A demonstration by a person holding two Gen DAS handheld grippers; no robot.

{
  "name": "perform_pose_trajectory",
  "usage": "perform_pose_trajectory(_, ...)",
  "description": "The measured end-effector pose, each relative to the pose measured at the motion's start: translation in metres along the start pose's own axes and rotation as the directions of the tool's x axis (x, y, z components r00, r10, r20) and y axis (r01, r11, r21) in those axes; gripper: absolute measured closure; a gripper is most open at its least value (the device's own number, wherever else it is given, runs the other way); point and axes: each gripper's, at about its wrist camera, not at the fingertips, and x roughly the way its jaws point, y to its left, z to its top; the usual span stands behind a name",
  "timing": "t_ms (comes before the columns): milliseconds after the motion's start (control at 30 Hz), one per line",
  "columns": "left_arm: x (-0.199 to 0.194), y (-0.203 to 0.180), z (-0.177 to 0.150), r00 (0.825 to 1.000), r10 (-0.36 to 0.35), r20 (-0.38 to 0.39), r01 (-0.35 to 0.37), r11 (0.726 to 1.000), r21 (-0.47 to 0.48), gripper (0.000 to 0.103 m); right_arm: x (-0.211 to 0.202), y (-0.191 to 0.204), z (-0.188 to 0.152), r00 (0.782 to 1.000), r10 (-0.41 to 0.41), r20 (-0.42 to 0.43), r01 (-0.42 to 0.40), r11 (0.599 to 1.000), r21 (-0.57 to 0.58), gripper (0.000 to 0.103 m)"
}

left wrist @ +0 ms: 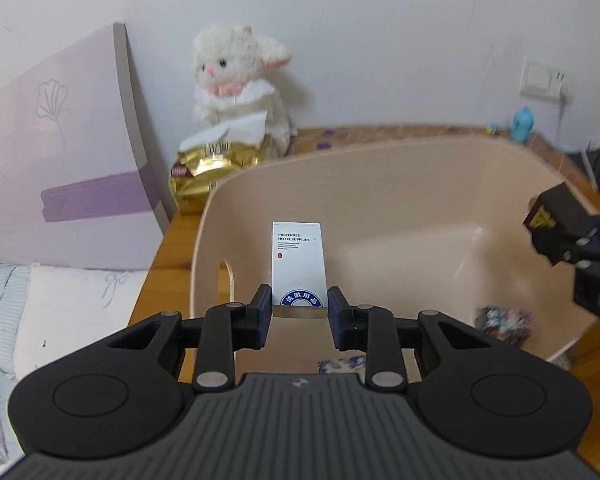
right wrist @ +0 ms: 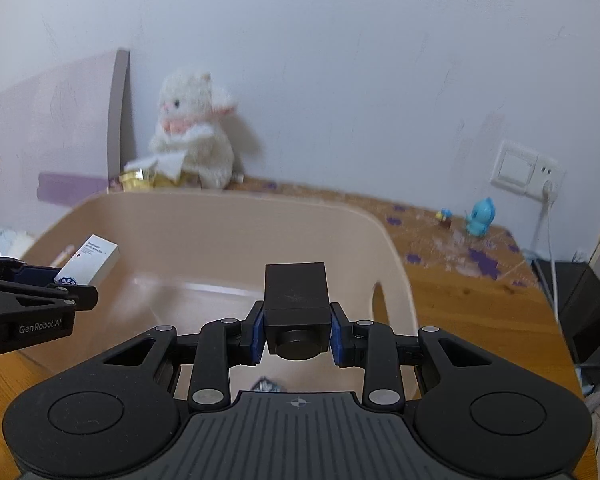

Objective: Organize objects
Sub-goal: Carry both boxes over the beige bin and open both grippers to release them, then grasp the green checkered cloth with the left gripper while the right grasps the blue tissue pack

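The white box (left wrist: pixel 298 268) sits between the fingers of the left gripper (left wrist: pixel 299 312), its long axis running straight away from the jaws, near end at the pads and far end out over the open mouth of the beige bin (left wrist: pixel 400 184). In the left wrist view the pads stand just beside the box's sides with a thin gap on each, so I cannot tell whether the jaws are pinching it or have let go. The right wrist view shows the same box (right wrist: pixel 89 259) tilted up at the left rim of the bin (right wrist: pixel 228 216), with the left gripper (right wrist: pixel 60 284) behind it.

The black box (right wrist: pixel 296 300) is clamped end-on in the right gripper (right wrist: pixel 297 332), the blue pads (right wrist: pixel 337 334) pressed to its sides, long axis pointing away over the middle of the bin. From the left wrist it shows at the right edge as the same black box (left wrist: pixel 556 228).

Both boxes are above the bin's hollow, so the coming move looks like a drop or a lowering. Wrapped packets (left wrist: pixel 500 320) already lie on the bin floor near the right.

Beyond the bin, a plush lamb (left wrist: pixel 236 80) and a gold bag (left wrist: pixel 212 168) sit far left on the wooden table (right wrist: pixel 480 304).
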Motion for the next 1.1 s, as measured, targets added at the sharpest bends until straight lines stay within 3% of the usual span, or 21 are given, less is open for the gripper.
perform_pose_trajectory(67, 0.006, 0.001, -0.003, 1.0, -0.001, -0.019, 0.001, 1.0, 0.001, 0.07, 0.003, -0.002, -0.003, 1.0, 0.006, -0.015, -0.006, 1.0, 0.005, 0.073)
perform_pose_trajectory(100, 0.006, 0.001, -0.004, 1.0, 0.003, -0.016, -0.002, 1.0, 0.01, 0.07, 0.002, -0.003, -0.005, 1.0, -0.001, -0.013, 0.001, 1.0, 0.006, 0.063)
perform_pose_trajectory(167, 0.002, 0.002, -0.005, 1.0, -0.017, -0.018, 0.017, 1.0, 0.009, 0.068, -0.002, -0.005, -0.005, 1.0, 0.001, -0.007, -0.001, 1.0, 0.009, 0.055)
perform_pose_trajectory(200, -0.001, 0.004, -0.005, 0.999, -0.031, -0.023, 0.031, 1.0, 0.005, 0.067, -0.005, -0.007, -0.006, 1.0, 0.001, -0.005, -0.001, 1.0, 0.011, 0.045)
perform_pose_trajectory(267, -0.007, 0.006, -0.004, 0.999, -0.036, -0.004, 0.036, 0.999, -0.001, 0.036, -0.014, -0.01, -0.006, 1.0, -0.001, 0.014, 0.0, 1.0, 0.01, 0.033)
perform_pose_trajectory(300, -0.014, 0.007, -0.005, 1.0, -0.016, 0.022, 0.016, 1.0, 0.002, 0.03, -0.021, -0.012, -0.007, 1.0, -0.003, 0.025, 0.003, 1.0, 0.007, 0.029)
perform_pose_trajectory(333, -0.019, 0.007, -0.006, 0.999, 0.001, 0.048, -0.002, 1.0, 0.007, 0.027, -0.026, -0.014, -0.006, 0.999, -0.002, 0.034, 0.002, 1.0, 0.006, 0.025)
perform_pose_trajectory(500, -0.045, 0.015, -0.013, 0.996, -0.05, 0.079, 0.05, 0.999, 0.005, 0.025, -0.058, -0.025, -0.011, 0.996, 0.019, 0.092, -0.021, 1.0, 0.024, 0.004)
perform_pose_trajectory(833, -0.107, 0.012, -0.029, 0.978, -0.081, 0.193, 0.072, 0.996, 0.051, 0.01, -0.095, -0.025, -0.053, 0.994, 0.061, 0.089, -0.064, 0.997, 0.032, 0.0)
perform_pose_trajectory(1100, -0.096, -0.003, -0.06, 0.991, -0.08, 0.109, 0.063, 0.987, 0.15, 0.006, -0.082, -0.028, -0.095, 0.995, 0.092, -0.036, -0.09, 0.995, 0.032, 0.0)
